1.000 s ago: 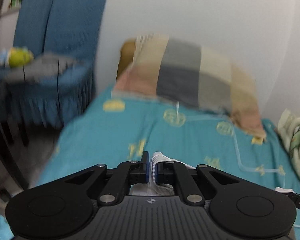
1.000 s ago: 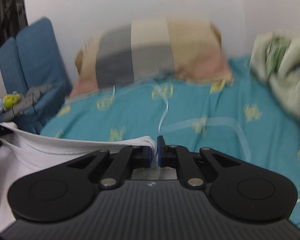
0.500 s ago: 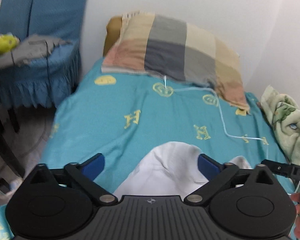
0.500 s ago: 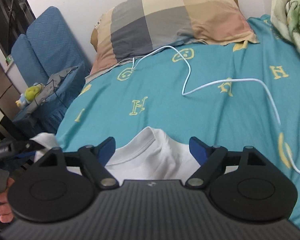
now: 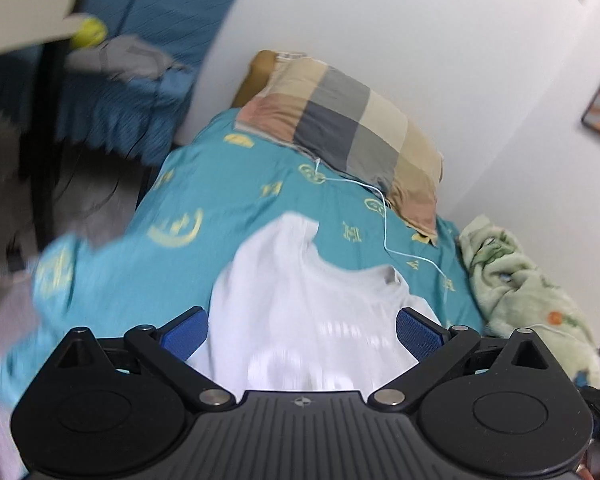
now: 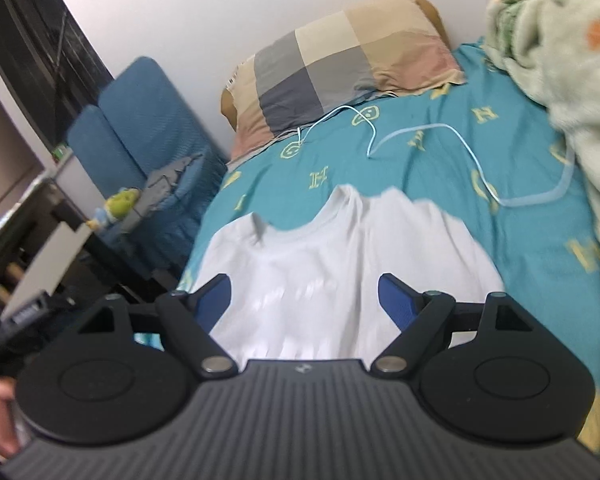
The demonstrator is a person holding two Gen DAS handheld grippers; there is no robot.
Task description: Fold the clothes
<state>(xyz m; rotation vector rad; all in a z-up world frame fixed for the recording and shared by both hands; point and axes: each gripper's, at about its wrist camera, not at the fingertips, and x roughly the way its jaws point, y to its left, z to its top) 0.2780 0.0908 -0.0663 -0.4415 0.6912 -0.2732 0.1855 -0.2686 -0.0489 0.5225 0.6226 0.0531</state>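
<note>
White T-shirt (image 5: 300,312) (image 6: 340,256), spread flat on teal bedsheet, neckline toward the pillow; slightly rumpled

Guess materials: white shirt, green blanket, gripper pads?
White shirt: thin knit, probably cotton; soft wrinkles, ribbed collar, matte. Green blanket: plush fleece, judging by its fuzzy, lumpy surface. Pads on the left gripper: blue, seemingly textured rubber or plastic; blur leaves it open.

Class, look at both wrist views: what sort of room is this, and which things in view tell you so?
Most likely a bedroom. A bed with a teal sheet fills the view, a checked pillow lies at its head, and a green blanket is bunched at one side.
</note>
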